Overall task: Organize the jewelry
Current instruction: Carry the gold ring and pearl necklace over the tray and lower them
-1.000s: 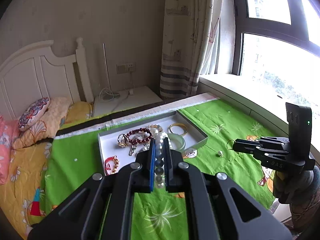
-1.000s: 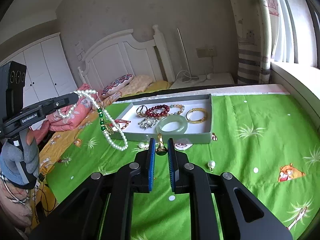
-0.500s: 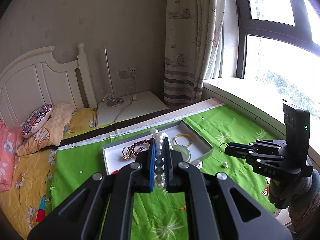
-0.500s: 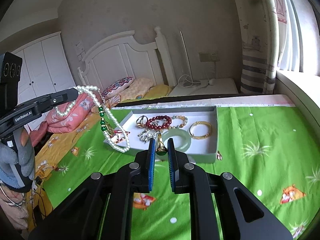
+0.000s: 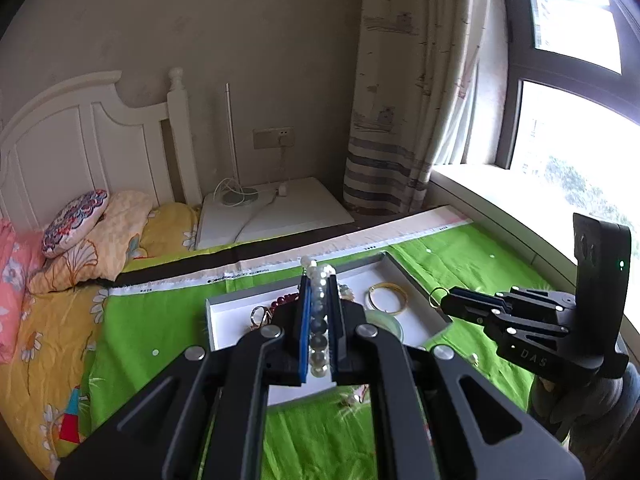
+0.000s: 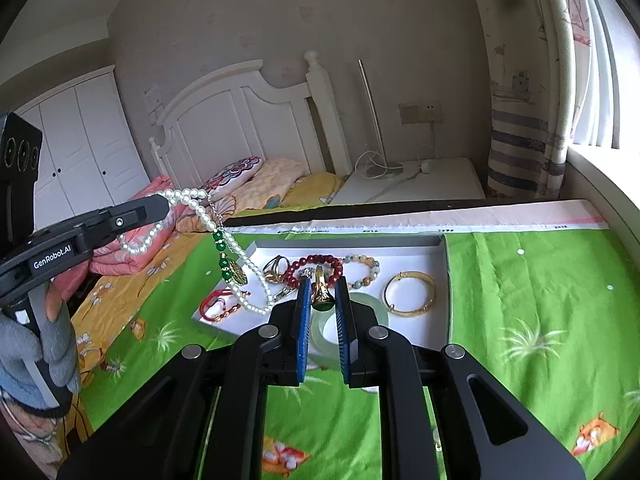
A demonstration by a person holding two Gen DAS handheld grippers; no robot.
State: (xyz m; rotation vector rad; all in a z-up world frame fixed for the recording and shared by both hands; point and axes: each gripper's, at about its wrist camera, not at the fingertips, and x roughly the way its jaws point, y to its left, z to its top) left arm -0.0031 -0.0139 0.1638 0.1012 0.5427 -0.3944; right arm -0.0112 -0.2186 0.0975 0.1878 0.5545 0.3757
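Right wrist view is showing the right gripper (image 6: 323, 304) with blue-padded jaws clamped on a gold ring (image 6: 321, 290) bearing a smooth green stone, hovering over the near edge of a shallow white rectangular tray (image 6: 436, 332). Lying in the tray: a translucent pale-green jade bangle (image 6: 376, 308), a polished gold bangle (image 6: 409, 293), a dark-red bead bracelet (image 6: 316, 264), a mottled stone bead bracelet (image 6: 366, 268), a red cord bracelet (image 6: 214, 306) and another gold ring (image 6: 276, 266). The left gripper (image 6: 160, 204), held in a grey-gloved hand (image 6: 48, 344), is pinching a pearl necklace (image 6: 240, 258) whose round white beads are dangling in a loop above the tray's left part, with green beads and a gold pendant (image 6: 237, 274) hanging alongside. Left wrist view is confirming the left gripper (image 5: 319, 312) closed on a row of pearls. The tray is sitting on a bright green printed cloth (image 6: 540, 300) spread over a bed with a white panelled headboard (image 6: 240, 120); patterned pillows (image 6: 236, 172), a white wardrobe (image 6: 84, 148), striped curtain (image 6: 520, 120) and window (image 5: 560, 120) are surrounding it.
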